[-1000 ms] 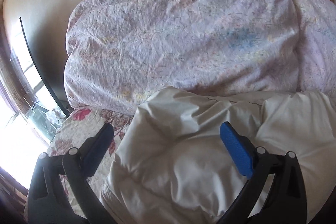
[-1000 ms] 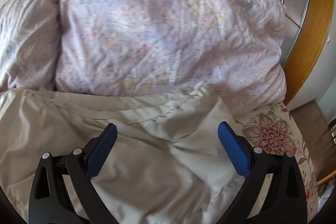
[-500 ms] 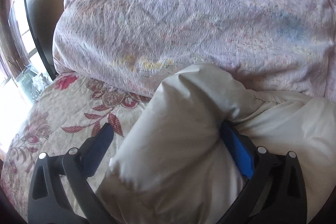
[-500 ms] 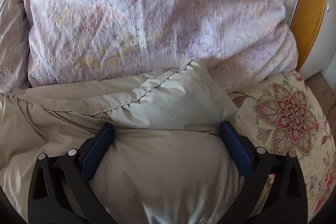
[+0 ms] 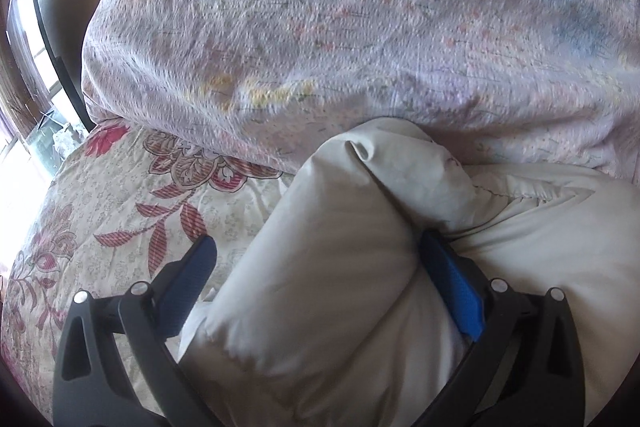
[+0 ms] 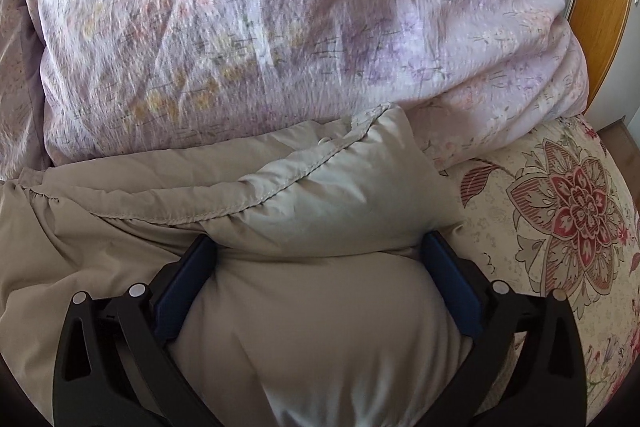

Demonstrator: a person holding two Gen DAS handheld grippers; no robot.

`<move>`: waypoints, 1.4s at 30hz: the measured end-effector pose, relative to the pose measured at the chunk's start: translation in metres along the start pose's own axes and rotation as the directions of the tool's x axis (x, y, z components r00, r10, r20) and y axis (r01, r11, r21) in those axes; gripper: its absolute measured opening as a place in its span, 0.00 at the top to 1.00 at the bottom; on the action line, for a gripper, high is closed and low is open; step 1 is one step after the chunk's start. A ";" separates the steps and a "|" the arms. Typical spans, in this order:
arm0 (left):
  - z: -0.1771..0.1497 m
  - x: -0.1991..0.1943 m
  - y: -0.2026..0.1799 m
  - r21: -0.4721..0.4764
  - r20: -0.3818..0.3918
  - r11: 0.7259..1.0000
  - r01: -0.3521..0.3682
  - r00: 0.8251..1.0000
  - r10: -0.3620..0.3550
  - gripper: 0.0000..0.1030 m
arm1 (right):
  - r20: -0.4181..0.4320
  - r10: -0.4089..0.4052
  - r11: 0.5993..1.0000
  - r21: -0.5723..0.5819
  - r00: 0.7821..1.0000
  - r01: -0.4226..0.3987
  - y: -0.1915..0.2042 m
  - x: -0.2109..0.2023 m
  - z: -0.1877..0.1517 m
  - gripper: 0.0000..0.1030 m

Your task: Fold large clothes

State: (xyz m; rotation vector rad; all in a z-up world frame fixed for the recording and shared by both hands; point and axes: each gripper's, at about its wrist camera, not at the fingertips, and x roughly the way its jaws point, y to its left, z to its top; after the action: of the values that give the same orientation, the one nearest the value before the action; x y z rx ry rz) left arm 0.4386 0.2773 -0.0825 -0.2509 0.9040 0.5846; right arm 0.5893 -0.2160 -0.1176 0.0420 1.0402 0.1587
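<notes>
A bed with a floral bedspread [image 5: 120, 203] carries a heaped lilac duvet [image 5: 360, 27]; bright window [image 5: 16, 39] on the left, wooden furniture panel [image 6: 600, 19] on the right.

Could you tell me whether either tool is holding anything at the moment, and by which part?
Nothing is clamped: both the left tool and right tool are open, each straddling a puffy end of the beige padded garment.
</notes>
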 end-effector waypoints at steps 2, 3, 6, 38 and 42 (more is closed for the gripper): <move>0.002 0.004 0.003 -0.004 -0.002 1.000 -0.002 1.000 0.002 0.02 | 0.008 -0.001 1.000 0.005 1.000 0.001 0.004 0.001 0.003 0.01; 0.003 0.003 0.004 -0.006 0.005 1.000 -0.003 1.000 0.003 0.02 | 0.018 -0.001 1.000 0.007 1.000 0.001 0.003 0.003 0.005 0.01; -0.002 -0.011 0.011 -0.034 0.058 0.999 -0.032 0.998 0.034 0.02 | 0.085 0.016 0.999 0.040 0.996 -0.019 -0.013 -0.010 0.004 0.01; -0.068 -0.096 0.157 -0.298 0.069 0.921 0.250 0.968 -0.240 0.03 | 0.140 0.040 0.901 0.424 0.989 -0.097 -0.134 -0.099 -0.089 0.01; -0.106 -0.115 0.171 -0.379 0.051 0.853 0.360 0.928 -0.369 0.03 | 0.095 0.241 0.826 0.502 0.966 -0.255 -0.133 -0.111 -0.128 0.10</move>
State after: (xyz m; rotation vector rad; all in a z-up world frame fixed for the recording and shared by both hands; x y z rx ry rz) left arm 0.2148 0.3277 -0.0493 -0.7699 0.7314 0.3977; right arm 0.4390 -0.3694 -0.1023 0.6675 1.0226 0.1132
